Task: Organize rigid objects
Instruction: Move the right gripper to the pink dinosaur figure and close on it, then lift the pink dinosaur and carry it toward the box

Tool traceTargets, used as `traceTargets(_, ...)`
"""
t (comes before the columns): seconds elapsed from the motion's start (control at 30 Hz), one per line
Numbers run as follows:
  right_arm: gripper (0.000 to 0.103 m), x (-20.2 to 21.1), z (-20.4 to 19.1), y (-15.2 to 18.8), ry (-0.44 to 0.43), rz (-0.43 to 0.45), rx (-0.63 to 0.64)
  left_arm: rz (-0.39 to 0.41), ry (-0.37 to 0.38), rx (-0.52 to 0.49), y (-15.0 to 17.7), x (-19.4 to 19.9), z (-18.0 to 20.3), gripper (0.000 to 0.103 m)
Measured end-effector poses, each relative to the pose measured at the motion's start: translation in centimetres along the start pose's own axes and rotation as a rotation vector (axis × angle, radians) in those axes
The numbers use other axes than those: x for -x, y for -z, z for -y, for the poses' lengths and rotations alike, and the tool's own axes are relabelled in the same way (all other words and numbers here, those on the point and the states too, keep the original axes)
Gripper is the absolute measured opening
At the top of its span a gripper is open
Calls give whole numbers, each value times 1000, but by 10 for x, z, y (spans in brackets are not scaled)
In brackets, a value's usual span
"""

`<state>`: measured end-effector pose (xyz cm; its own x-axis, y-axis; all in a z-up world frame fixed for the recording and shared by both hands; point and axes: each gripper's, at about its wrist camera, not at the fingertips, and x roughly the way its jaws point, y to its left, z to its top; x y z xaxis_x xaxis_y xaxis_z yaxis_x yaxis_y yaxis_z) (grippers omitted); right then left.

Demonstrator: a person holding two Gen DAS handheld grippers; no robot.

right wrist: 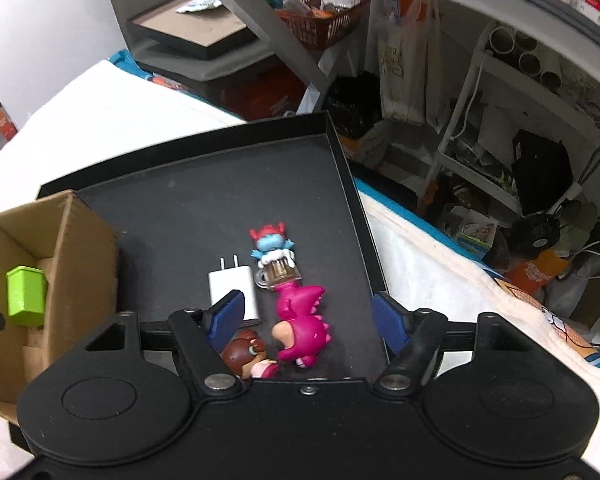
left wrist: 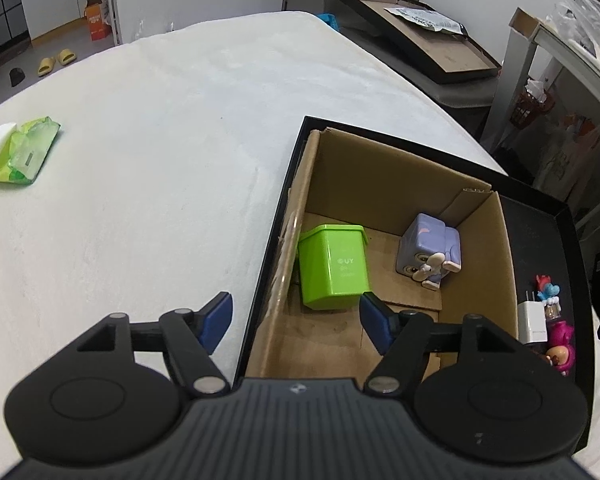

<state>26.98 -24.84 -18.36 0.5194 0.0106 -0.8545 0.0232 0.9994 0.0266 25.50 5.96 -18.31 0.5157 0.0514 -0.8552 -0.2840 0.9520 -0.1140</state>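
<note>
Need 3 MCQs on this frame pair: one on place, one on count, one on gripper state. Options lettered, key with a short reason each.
1. Where does the green bin sit?
A. On the white cloth
B. Inside the cardboard box
C. On the black tray's bare floor

2. How many things lie in the cardboard box?
A. Two
B. Four
C. None

3. How does the right gripper stand?
A. Shut on the white charger
B. Shut on the pink dinosaur
C. Open, holding nothing

Key:
1 B: the left wrist view shows the bin on the box floor, next to the purple cube toy.
2 A: only the bin and the purple toy are in it.
3 C: its blue fingers stand wide apart above the white charger and pink dinosaur, gripping neither.
</note>
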Motion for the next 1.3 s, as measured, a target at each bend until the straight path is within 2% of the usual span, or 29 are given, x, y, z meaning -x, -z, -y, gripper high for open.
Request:
traceTargets(0.17, 69, -19, 2, -1, 15, -32, 15, -15, 10, -8, 0, -4, 10, 69)
traceTargets(0.53, 68, -50, -2, 3, 28, -84, 60, -8, -53, -65, 3, -10, 29, 75)
traceTargets(0.57, 66, -52, -2, 4, 28, -92, 65, -7, -57, -67, 3, -10, 30, 75)
traceTargets(0.6, 58, -56, -2, 4, 28, -105, 70, -8, -60, -68, 3, -10, 31, 76)
traceTargets(0.63, 45, -58, -2, 6, 22, -117, 72, -8, -62, -70, 3, -11, 31, 76)
traceTargets(0.67, 37, -61, -2, 5, 17, -131, 72, -8, -63, -70, 3, -11, 31, 76)
traceTargets(0.77, 35, -58, -2, 5, 14, -129, 75, -11, -63, -66, 3, -12, 31, 76)
traceTargets(0.8, 30, -56, -3, 5, 11, -127, 78, -11, -62, -64, 3, -12, 31, 76)
traceTargets(1.3, 30, -21, -10, -3, -4, -61, 89, -6, -18, -32, 1, -5, 20, 76)
